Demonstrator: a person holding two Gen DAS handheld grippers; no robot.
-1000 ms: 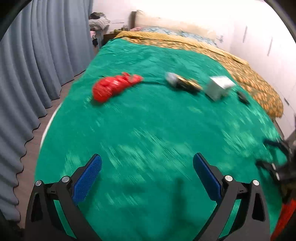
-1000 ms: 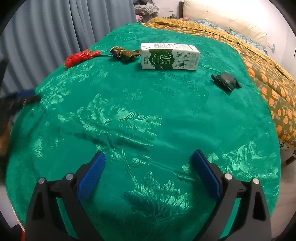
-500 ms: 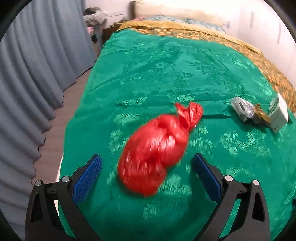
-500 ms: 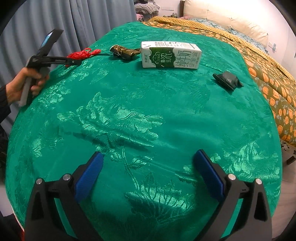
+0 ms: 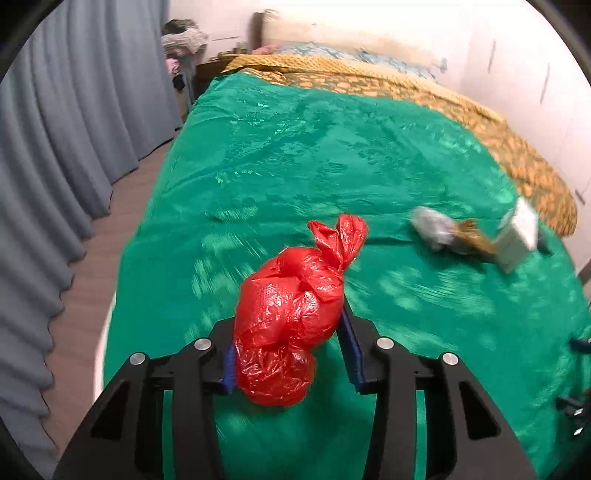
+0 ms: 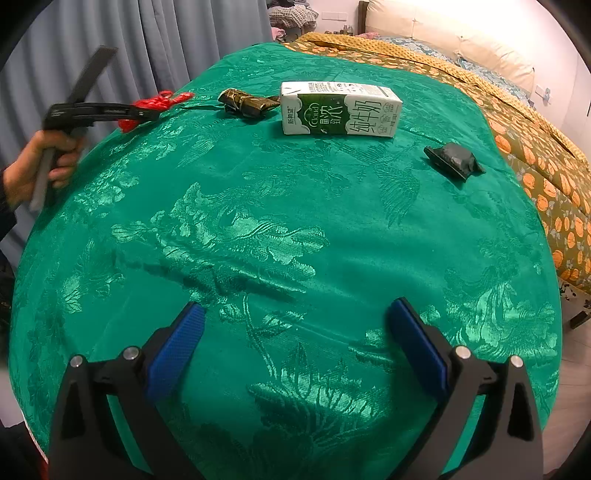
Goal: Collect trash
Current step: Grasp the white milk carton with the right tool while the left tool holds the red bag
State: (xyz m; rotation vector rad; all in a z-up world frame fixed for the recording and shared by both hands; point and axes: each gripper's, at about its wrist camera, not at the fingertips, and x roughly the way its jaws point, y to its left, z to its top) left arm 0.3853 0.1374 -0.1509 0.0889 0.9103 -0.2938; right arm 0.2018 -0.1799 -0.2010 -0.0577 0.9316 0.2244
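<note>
My left gripper [image 5: 288, 354] is shut on a knotted red plastic bag [image 5: 291, 317] at the left side of the green bedspread [image 5: 314, 166]. From the right wrist view the bag [image 6: 159, 105] shows at the far left in the left gripper [image 6: 147, 114]. A crumpled brown wrapper [image 6: 245, 103], a green and white milk carton [image 6: 340, 109] and a small black packet [image 6: 452, 160] lie further along the spread. My right gripper [image 6: 295, 347] is open and empty, low over the near part of the spread.
Grey curtains [image 5: 55, 166] hang along the left, with wooden floor [image 5: 122, 206] between them and the bed. An orange patterned quilt [image 6: 535, 147] covers the bed's right side. Pillows [image 6: 443, 33] and a clothes pile [image 5: 183, 37] lie at the far end.
My left gripper swept left to the red bag and closed on it; its jaws were wide open half a second ago. My right gripper has barely moved.
</note>
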